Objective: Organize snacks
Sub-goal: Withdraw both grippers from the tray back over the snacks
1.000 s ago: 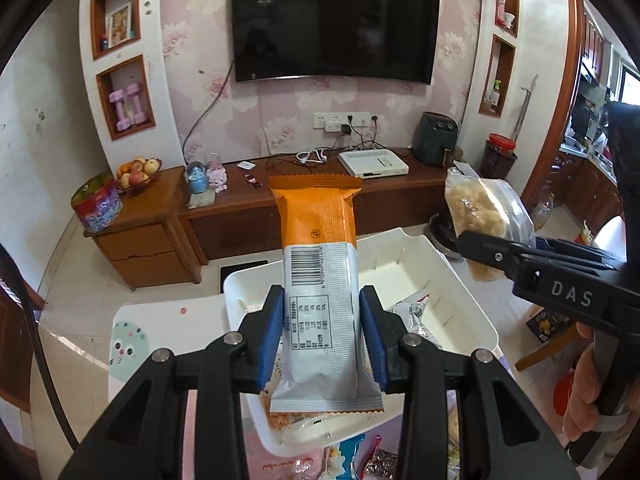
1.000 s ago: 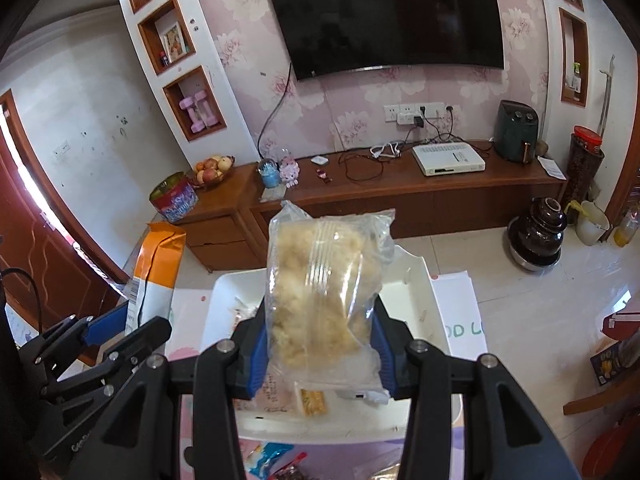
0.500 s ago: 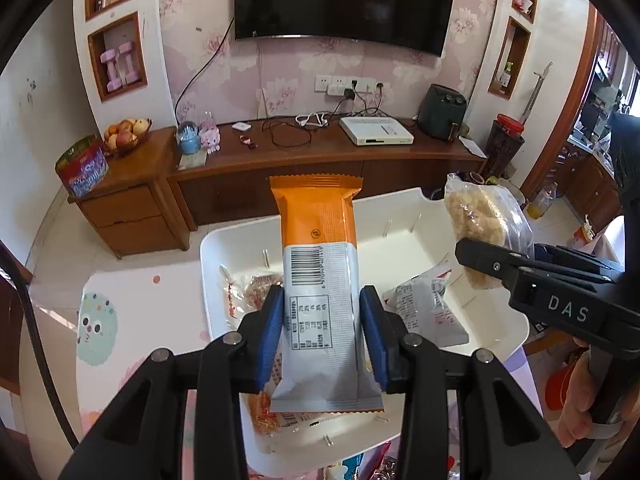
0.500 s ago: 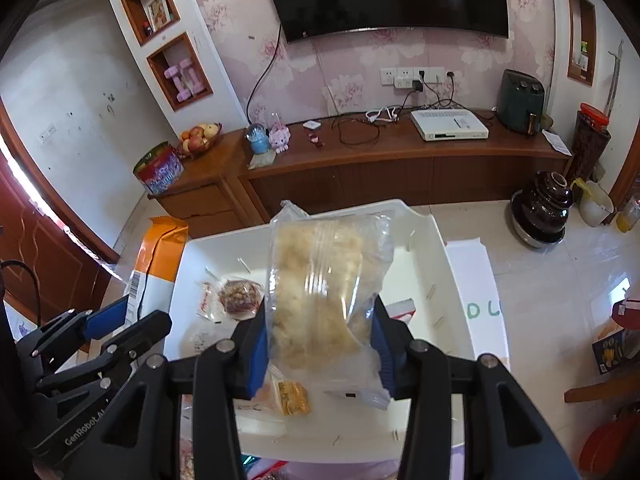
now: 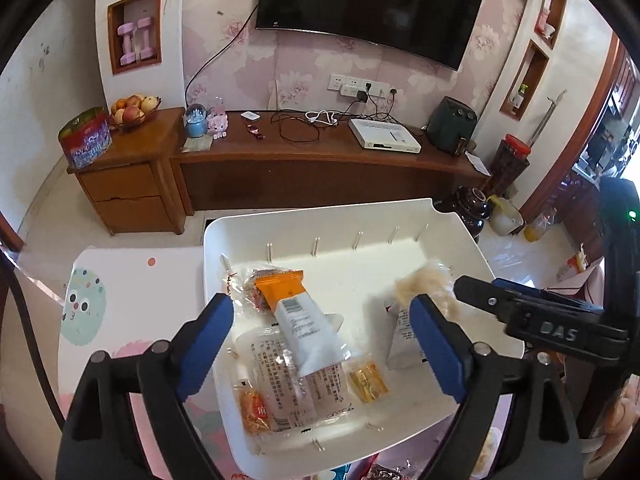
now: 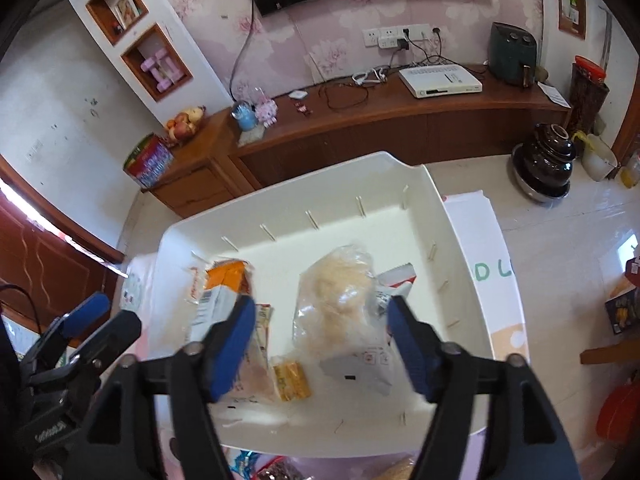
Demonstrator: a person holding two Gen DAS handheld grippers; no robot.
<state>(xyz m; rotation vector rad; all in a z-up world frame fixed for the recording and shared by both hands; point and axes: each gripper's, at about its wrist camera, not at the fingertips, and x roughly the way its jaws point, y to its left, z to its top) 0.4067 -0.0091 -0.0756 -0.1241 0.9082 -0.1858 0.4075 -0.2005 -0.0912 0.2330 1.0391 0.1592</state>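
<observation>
A white plastic bin [image 5: 448, 240] [image 6: 460, 248] sits on the table below both grippers. My left gripper [image 5: 320, 332] is open and empty above it. The orange-and-white snack bar [image 5: 296, 312] [image 6: 220, 292] lies in the bin's left part on other packets. My right gripper [image 6: 320, 336] is open and empty. The clear bag of pale puffed snack [image 6: 340, 296] [image 5: 420, 286] lies in the bin's right part, between and below its fingers. A small yellow packet [image 5: 368, 378] [image 6: 290, 380] and a clear printed bag [image 5: 288, 380] lie near the bin's front.
More snack packets [image 6: 256, 468] lie on the table in front of the bin. A patterned mat [image 5: 132, 288] covers the table to the left. A wooden TV cabinet [image 5: 320, 168] stands behind on the floor. A dark ceramic pot [image 6: 546, 160] stands on the floor at the right.
Both grippers have opened over the bin. The snack bar has dropped from the left gripper into the bin, and the puffed snack bag has dropped from the right gripper into it.
</observation>
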